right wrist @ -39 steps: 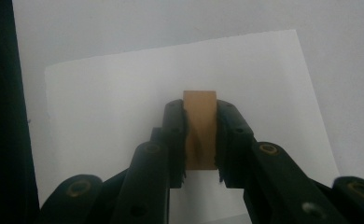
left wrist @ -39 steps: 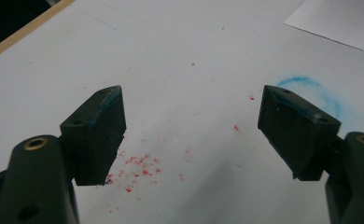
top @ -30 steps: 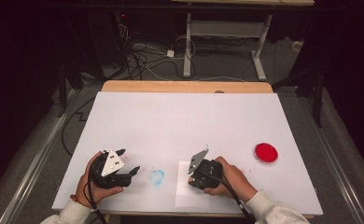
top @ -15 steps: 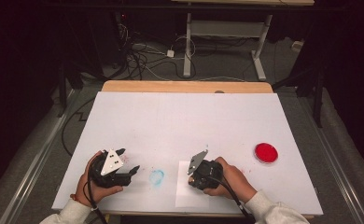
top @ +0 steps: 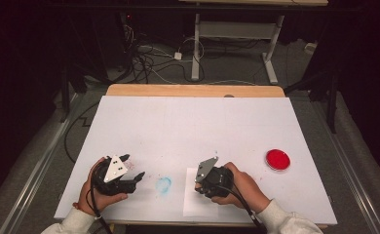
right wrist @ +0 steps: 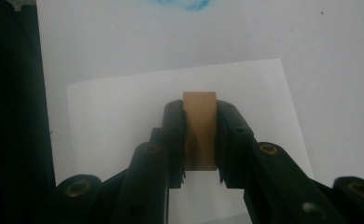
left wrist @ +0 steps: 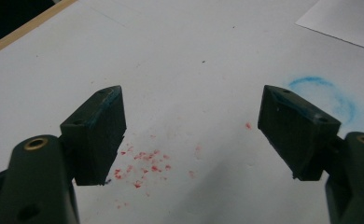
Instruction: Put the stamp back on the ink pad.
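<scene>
My right gripper (right wrist: 199,140) is shut on a small tan block (right wrist: 199,109), which stands upright between the pads over a white sheet of paper (right wrist: 119,107). In the high view a hand holds this right gripper (top: 201,186) low over the paper (top: 193,207) near the table's front edge. To its left a round blue smudge (top: 163,184) marks the table. My left gripper (top: 135,165) is held at the front left, open. In the left gripper view its jaws (left wrist: 192,135) stand wide apart over red specks (left wrist: 145,163), with the blue ring (left wrist: 322,93) at the right.
A round red dish (top: 278,159) sits at the right side of the white table (top: 202,126). A wooden strip (top: 193,90) runs along the far edge. Cables and a metal stand lie on the floor beyond.
</scene>
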Motion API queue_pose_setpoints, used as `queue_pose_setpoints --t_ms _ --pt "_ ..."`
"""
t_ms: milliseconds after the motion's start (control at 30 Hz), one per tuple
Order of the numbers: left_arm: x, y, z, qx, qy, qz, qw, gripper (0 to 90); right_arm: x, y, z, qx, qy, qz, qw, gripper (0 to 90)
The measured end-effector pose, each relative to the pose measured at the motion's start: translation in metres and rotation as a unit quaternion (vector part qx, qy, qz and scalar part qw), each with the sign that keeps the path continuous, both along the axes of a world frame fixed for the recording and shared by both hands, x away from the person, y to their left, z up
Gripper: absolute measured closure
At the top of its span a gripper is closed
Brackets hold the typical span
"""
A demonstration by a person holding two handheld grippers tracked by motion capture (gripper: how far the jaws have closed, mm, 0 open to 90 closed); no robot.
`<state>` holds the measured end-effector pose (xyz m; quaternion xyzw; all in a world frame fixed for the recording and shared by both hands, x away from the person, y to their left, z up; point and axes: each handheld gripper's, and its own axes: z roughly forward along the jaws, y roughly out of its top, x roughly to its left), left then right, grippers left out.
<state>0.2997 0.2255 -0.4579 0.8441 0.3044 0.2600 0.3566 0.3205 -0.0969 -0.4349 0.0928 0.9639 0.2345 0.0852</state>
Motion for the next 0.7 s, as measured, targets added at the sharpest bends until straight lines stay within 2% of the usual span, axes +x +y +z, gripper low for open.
queue_pose_setpoints --t_ms 233,400,533,700 --pt "-0.003 -0.003 0.0 0.006 -0.003 -0.003 1.0 22.7 0.005 -0.016 0.011 0.021 -0.005 -0.019 0.9996 75.3" --pt "-0.002 -0.005 0.0 0.008 -0.003 -0.006 0.9999 22.7 0.011 -0.036 0.023 0.043 -0.011 -0.043 0.9981 75.3" --pt "-0.001 -0.006 0.001 0.006 -0.004 -0.008 0.9999 22.7 0.013 -0.049 0.03 0.048 -0.018 -0.059 0.9969 75.3" --pt "-0.001 -0.006 0.0 0.007 -0.005 -0.011 0.9999 22.7 0.012 -0.057 0.035 0.047 -0.026 -0.066 0.9964 75.2"
